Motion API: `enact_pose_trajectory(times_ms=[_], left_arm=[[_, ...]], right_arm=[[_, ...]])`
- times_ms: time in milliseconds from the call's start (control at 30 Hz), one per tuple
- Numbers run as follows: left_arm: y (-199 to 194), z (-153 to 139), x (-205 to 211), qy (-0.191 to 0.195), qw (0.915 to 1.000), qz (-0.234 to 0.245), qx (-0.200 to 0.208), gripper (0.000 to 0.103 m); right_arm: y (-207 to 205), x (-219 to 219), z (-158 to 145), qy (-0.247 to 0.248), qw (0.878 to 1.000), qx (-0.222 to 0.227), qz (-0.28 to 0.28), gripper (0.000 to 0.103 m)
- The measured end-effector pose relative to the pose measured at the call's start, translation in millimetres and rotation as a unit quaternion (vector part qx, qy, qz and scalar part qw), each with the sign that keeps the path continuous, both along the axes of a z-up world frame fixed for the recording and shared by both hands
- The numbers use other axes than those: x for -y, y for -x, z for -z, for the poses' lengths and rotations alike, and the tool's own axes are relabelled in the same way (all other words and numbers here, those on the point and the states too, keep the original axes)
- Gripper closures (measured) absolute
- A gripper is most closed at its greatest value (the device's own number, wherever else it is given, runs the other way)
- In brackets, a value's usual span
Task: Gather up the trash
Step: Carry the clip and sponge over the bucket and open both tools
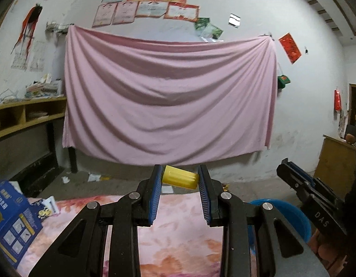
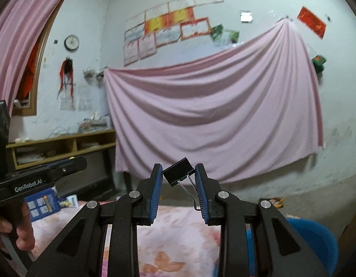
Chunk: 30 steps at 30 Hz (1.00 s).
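Between the blue pads of the left gripper [image 1: 180, 180] sits a small yellow cylinder [image 1: 180, 180], lying crosswise so each pad presses on one end; the jaws are clenched on it and it hangs in the air above the flowered cloth [image 1: 178, 230] on the table. Held near the fingertips like this, it is likely to drop cleanly once the jaws part. Over on the other side, the right gripper [image 2: 179, 180] is closed on a black binder clip [image 2: 176, 172], pinched at an angle, with one wire handle trailing down along the right pad. That looks a less steady hold, since the clip could twist in the grip. Both pieces are lifted clear of the table, which suits carrying them off as trash. Just below and to the right of both tools is a blue bucket [image 1: 291, 217], beside the table edge, and I judge it to be the bin for them. A blue printed box [image 1: 11, 219] lies on the cloth at the far left. Behind everything a pink sheet [image 1: 168, 97] hangs on the wall
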<state>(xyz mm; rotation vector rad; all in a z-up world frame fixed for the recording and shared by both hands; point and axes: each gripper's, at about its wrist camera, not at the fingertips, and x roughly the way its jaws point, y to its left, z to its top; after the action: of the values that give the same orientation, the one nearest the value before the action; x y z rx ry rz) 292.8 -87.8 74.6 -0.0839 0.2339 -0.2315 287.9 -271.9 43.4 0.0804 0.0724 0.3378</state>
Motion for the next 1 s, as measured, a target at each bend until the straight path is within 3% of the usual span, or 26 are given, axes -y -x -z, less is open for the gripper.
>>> enact_pose_trajectory(times_ms=[300, 500, 733, 1000], left_arm=[[11, -15, 55, -0.033, 0.9982, 0.035, 0.036, 0.076], [12, -17, 89, -0.056, 0.9953, 0.061, 0.05, 0.076], [3, -7, 118, -0.061, 0.9938, 0.085, 0.036, 0.076], [-9, 8, 148, -0.055, 0.9917, 0.117, 0.006, 0.076]], right_arm=[[15, 51, -7, -0.038, 0.998, 0.023, 0.047, 0.076], [19, 81, -6, -0.064, 0.996, 0.014, 0.062, 0.076], [20, 111, 2, -0.081, 0.993, -0.012, 0.09, 0.076], [8, 135, 16, -0.096, 0.984, -0.08, 0.129, 0.076]])
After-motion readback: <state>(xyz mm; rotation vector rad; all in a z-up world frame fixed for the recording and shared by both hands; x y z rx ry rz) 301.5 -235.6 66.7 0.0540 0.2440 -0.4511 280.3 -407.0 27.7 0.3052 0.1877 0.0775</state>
